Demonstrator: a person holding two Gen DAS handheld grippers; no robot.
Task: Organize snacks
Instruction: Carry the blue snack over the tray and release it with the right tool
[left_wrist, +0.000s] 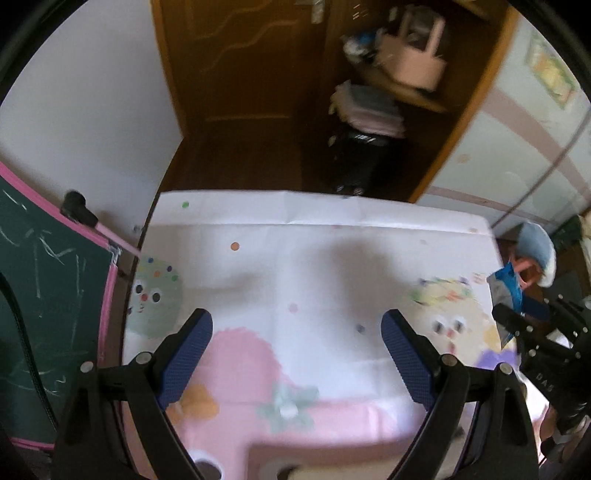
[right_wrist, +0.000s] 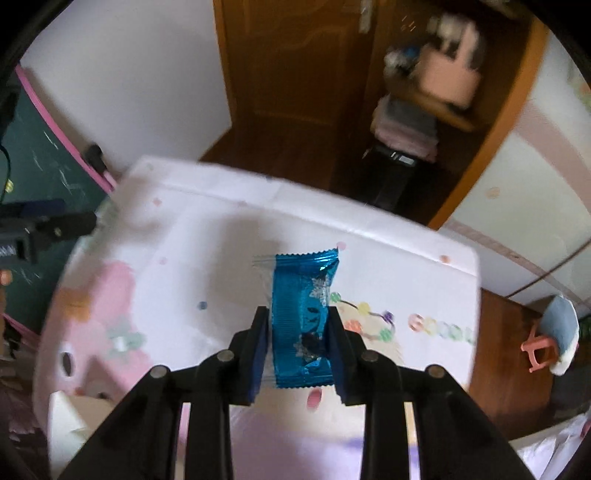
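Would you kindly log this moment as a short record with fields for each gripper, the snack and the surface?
left gripper: open, nothing between its fingers
right gripper: shut on the blue packet
blue packet: foil wrapper with crimped ends, held upright above the table, also seen at the right edge of the left wrist view
table: covered by a white cloth with pink cartoon prints and coloured dots
behind: brown door, open wooden shelves
left side: green chalkboard with pink frame
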